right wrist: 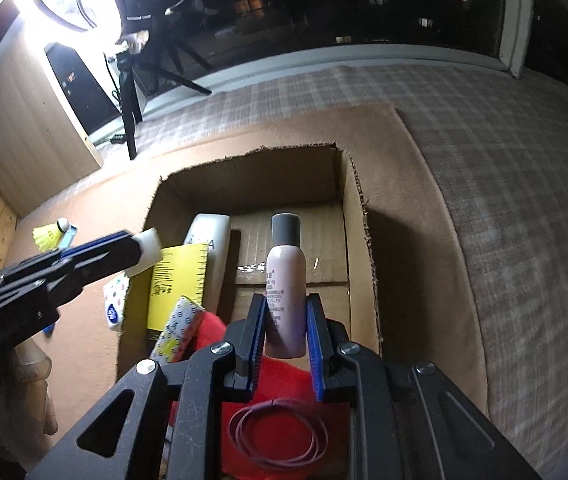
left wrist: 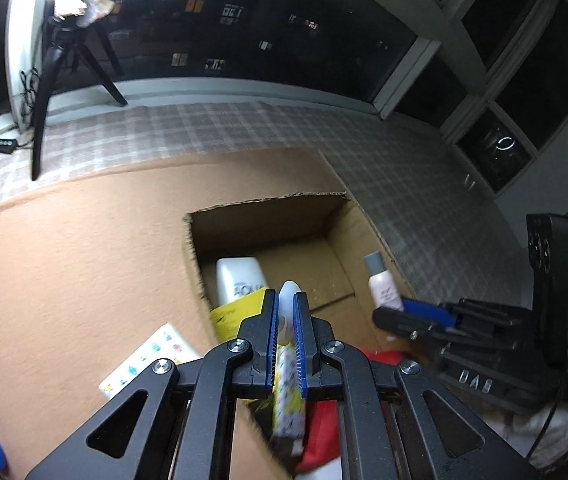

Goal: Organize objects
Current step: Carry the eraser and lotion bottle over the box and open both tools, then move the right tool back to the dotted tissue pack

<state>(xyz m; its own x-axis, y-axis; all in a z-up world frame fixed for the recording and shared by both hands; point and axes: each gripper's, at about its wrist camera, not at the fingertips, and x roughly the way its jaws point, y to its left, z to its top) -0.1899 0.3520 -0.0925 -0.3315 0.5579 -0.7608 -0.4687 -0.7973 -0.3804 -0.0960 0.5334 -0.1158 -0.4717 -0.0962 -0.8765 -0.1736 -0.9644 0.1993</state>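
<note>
Right gripper [right wrist: 286,320] clamps bottle [right wrist: 286,280] at lower body, grey cap ahead of jaws, over box [right wrist: 358,240]. Looks light, rigid, smooth; may slip, so mid-body grip suits. Left gripper [left wrist: 286,320] pinches small white piece [left wrist: 288,300] nearly shut; light, apparently stiff.

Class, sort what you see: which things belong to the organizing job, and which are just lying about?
Job: cardboard box; pink bottle in right hand-held gripper; white object in left hand-held gripper.

Lying about: ring light; tripod; checked cloth.
</note>
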